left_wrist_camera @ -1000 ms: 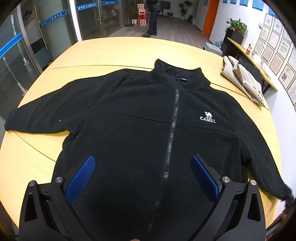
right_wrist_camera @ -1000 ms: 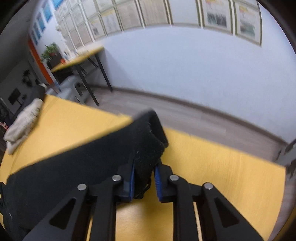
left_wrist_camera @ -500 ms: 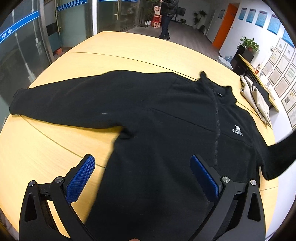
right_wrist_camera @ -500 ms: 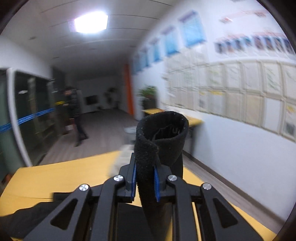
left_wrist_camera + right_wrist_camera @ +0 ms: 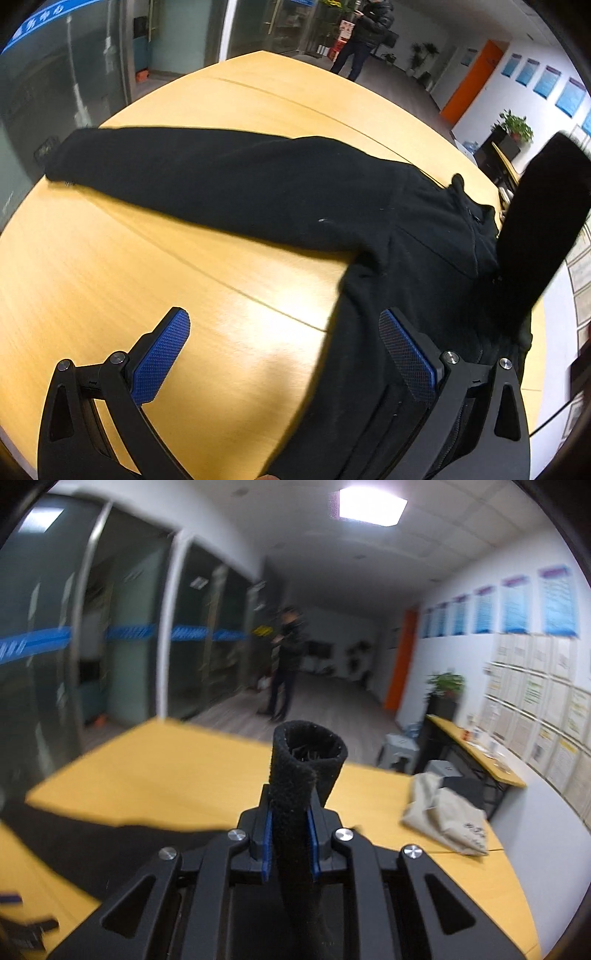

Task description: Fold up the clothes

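Note:
A black fleece jacket (image 5: 406, 236) lies front up on the yellow wooden table (image 5: 110, 277). Its one sleeve (image 5: 207, 173) stretches flat toward the far left edge. My left gripper (image 5: 284, 350) is open and empty, hovering above the table beside the jacket's side hem. My right gripper (image 5: 290, 834) is shut on the cuff of the other sleeve (image 5: 306, 753), which stands up with its open end toward the camera. That lifted sleeve (image 5: 539, 221) also shows in the left wrist view, raised over the jacket's right side.
A folded beige garment (image 5: 447, 812) lies at the table's right edge. A person (image 5: 288, 664) stands in the hallway beyond the table. A side table (image 5: 476, 749) and a plant (image 5: 445, 683) stand along the right wall. Glass doors (image 5: 110, 646) line the left.
My right gripper has lifted the sleeve cuff off the table and swung it up over the jacket. My left gripper has moved left, from over the jacket front to its left side.

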